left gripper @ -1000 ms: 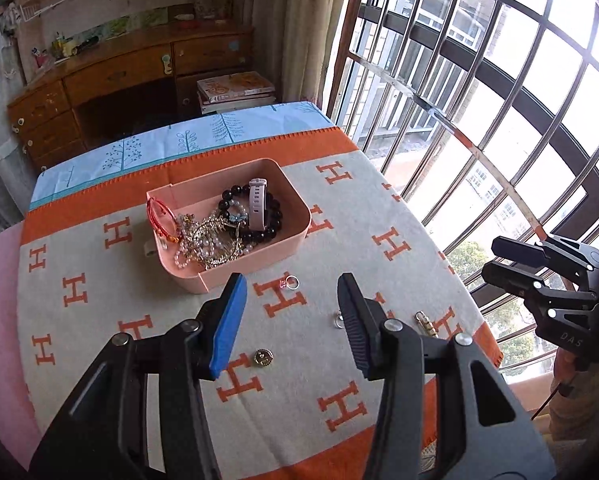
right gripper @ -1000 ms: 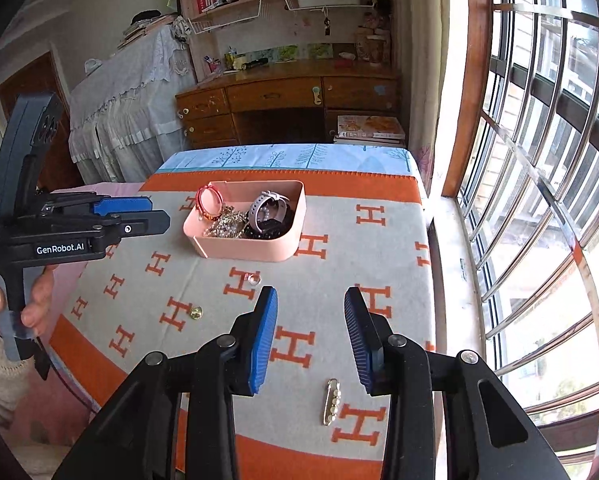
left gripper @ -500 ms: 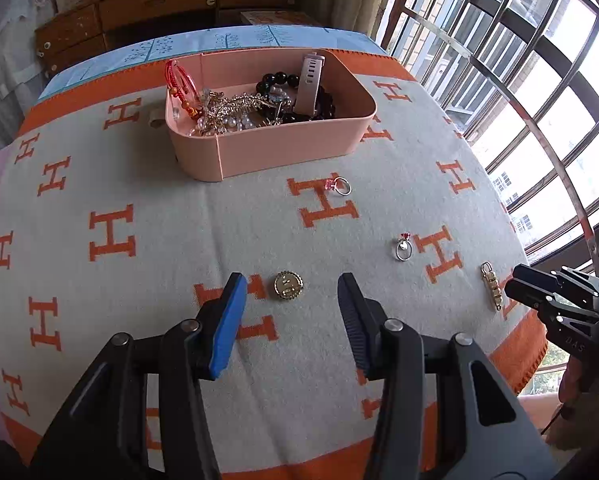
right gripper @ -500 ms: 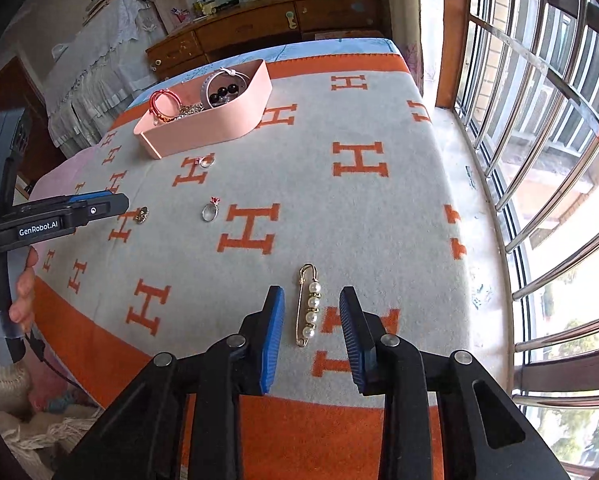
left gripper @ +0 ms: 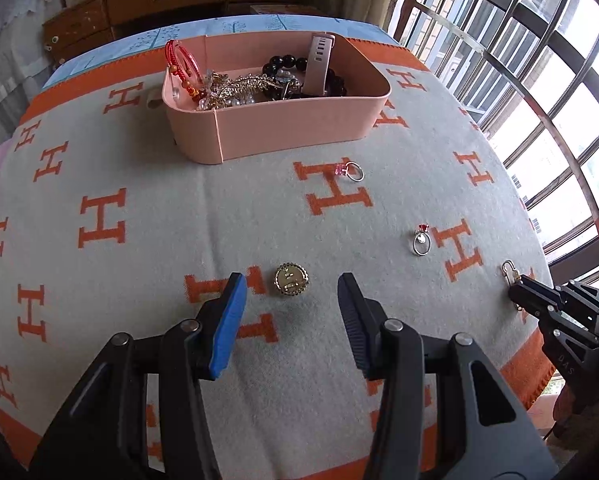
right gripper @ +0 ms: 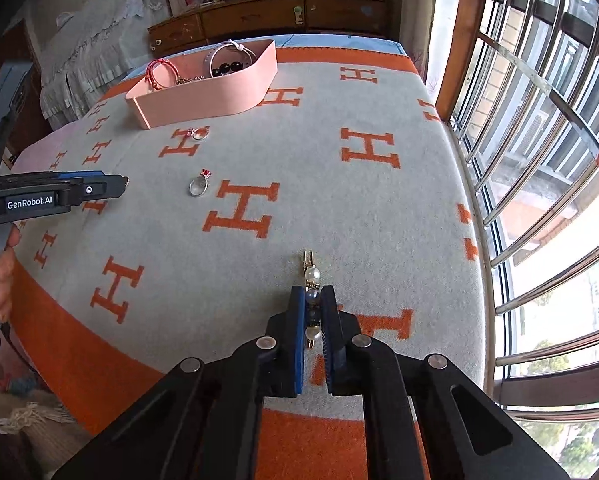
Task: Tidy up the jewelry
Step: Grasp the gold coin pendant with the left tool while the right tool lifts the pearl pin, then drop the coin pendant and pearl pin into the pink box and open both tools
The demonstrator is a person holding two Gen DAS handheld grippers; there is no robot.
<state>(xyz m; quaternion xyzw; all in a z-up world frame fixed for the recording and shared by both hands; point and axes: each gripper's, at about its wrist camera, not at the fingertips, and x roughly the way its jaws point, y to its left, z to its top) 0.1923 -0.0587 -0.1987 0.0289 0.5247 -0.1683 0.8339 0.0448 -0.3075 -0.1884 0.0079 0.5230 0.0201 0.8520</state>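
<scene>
Pinching gold pearl brooch pin (right gripper: 312, 280) on woven H-pattern blanket (right gripper: 339, 208): right gripper (right gripper: 313, 300), jaws just closing, ribbed pads tight on round pearls. Left gripper (left gripper: 291, 286) spread wide, round gold scalloped button (left gripper: 291, 279) lying flat between fingers, untouched. Smooth pink tray (left gripper: 291, 124) beyond, heaped with beads, chains.

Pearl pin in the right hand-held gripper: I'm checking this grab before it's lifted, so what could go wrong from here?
The right hand-held gripper pinches the pearl pin across round pearls, so it may slip or swivel when lifted. The pin lies flat on the blanket, so its fabric may snag. The pink box is far off, a long carry.
</scene>
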